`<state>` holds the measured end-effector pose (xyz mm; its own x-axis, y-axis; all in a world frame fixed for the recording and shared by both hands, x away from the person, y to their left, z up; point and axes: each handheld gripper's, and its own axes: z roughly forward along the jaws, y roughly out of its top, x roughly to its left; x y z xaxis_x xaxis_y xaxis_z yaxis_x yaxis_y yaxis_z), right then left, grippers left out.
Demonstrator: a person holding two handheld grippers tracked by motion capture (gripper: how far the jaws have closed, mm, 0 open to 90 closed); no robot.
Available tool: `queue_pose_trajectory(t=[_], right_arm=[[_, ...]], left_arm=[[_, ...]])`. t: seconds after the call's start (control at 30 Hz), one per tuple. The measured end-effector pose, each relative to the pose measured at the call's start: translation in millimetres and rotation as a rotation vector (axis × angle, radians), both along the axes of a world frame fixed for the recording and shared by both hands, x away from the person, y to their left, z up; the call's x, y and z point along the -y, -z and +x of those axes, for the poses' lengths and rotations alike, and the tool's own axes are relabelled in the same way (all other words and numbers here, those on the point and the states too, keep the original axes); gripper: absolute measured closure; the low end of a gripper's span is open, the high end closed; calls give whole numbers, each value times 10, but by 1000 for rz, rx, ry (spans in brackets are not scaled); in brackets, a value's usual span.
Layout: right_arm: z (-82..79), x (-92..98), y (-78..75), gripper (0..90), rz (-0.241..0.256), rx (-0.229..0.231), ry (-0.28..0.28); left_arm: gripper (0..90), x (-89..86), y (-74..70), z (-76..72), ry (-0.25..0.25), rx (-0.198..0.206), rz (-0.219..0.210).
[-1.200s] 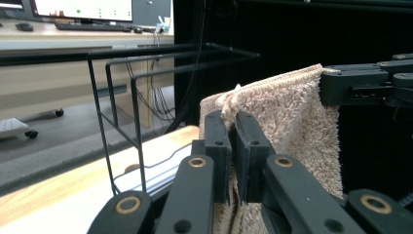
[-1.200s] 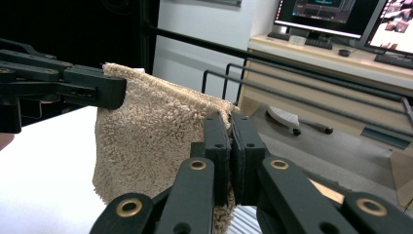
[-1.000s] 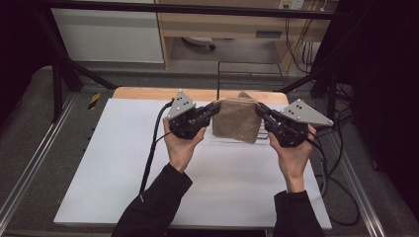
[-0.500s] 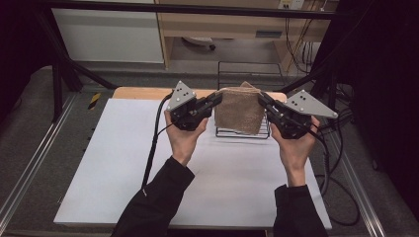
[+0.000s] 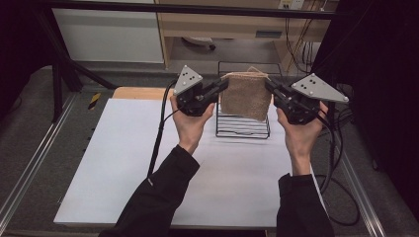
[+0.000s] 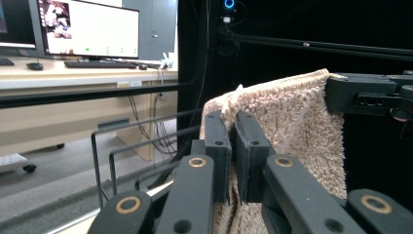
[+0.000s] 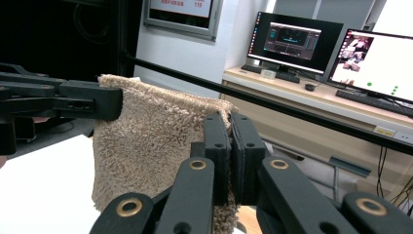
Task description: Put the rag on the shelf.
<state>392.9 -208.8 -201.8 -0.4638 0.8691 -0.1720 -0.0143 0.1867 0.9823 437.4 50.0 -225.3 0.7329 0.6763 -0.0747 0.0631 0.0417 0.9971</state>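
Monitors [image 7: 336,48] on a desk [image 7: 311,100] beyond.

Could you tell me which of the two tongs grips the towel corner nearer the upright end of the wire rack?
The left tongs: they clamp the beige fluffy towel beside the black wire rack's tall hoop; the right tongs hold the opposite corner.

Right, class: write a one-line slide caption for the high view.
Two grippers, left and right, hold a towel above a wire rack.

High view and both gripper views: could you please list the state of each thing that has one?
Towel: lifted, hanging folded, held by its two top corners.
Wire rack: upright on the table, nothing on it.
Left gripper: jaws shut on one top corner.
Right gripper: jaws shut on the other.
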Motion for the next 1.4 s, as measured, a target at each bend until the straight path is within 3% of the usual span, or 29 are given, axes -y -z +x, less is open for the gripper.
queue_pose_trajectory(t=[0.57, 0.73, 1.13, 1.4], right_arm=[[245, 113, -347, 870, 21, 47, 24], [329, 123, -413, 870, 15, 52, 33], [601, 128, -463, 870, 17, 55, 40], [776, 145, -407, 870, 18, 39, 42]], left_arm=[[849, 137, -360, 206, -6, 40, -23], [848, 164, -428, 284, -20, 58, -3], [849, 197, -495, 517, -46, 46, -2], [848, 236, -450, 660, -74, 59, 34]])
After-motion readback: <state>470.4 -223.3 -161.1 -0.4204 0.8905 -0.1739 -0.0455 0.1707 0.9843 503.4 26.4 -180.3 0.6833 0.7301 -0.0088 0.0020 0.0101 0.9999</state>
